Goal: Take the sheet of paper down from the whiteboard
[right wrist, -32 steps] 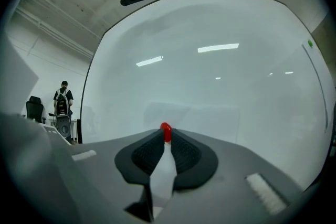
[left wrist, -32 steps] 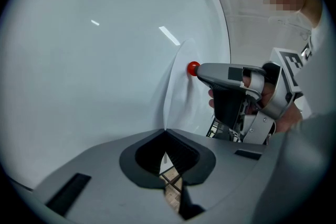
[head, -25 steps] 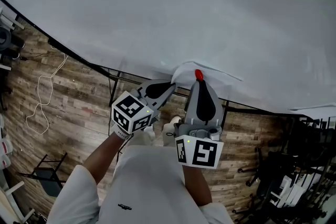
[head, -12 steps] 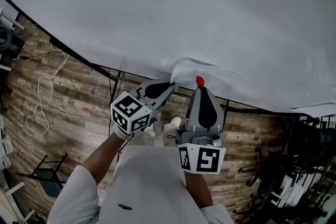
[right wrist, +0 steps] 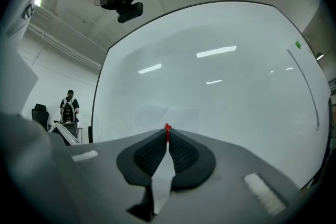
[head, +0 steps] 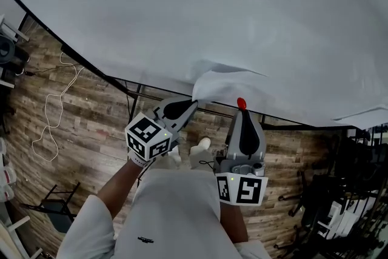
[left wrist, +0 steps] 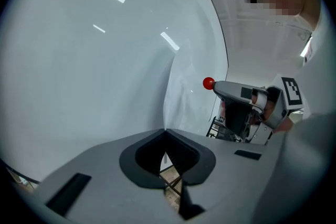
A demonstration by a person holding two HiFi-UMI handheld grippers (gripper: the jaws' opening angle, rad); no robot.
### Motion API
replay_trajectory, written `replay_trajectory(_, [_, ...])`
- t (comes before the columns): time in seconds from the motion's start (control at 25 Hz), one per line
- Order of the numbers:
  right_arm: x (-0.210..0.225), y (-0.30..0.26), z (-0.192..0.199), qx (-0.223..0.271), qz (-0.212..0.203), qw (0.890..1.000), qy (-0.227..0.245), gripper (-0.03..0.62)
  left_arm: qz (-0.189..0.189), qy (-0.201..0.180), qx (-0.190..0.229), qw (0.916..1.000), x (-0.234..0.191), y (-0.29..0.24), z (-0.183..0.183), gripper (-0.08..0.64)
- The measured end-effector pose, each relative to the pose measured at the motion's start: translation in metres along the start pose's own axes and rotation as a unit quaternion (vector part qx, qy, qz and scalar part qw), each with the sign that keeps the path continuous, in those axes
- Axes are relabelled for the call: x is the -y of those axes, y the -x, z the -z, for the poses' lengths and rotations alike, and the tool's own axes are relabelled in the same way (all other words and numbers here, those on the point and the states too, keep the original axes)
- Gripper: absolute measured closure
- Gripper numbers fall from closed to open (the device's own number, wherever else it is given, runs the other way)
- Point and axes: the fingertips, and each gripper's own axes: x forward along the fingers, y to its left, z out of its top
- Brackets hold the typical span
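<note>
Your left gripper (head: 194, 102) has its fingers shut tight on the lower left corner of the thin white sheet of paper (head: 227, 85). The sheet curls out from the big white whiteboard (head: 212, 9), low down near the board's bottom edge. Its far side may be touching the board, but I can't tell for sure. Your right gripper (head: 242, 110) is just beside the left one, close to the sheet's lower edge. Its fingers are pinched shut on a small round red ball (head: 241, 104). Under both grippers is the brown wooden floor (head: 79, 112).
</note>
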Motion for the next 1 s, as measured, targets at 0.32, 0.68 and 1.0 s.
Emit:
replay_trajectory(0.32, [0.027,0.02,-0.002,0.008,0.023,1.0,0.02,0.571,-0.034,-0.005,0.013,0.9993,0.007,0.03,-0.005,0.554])
replay_trajectory(0.68, [0.05,0.043,-0.006,0.01,0.033,0.999,0.04,0.569,-0.083,-0.008,0.051,0.9952,0.015,0.069,-0.02,0.554])
replay_trajectory(1.0, [0.057,0.06,0.004,-0.001,0.034,0.998,0.049,0.569,-0.118,-0.003,0.088,0.9891,0.024,0.102,-0.036,0.554])
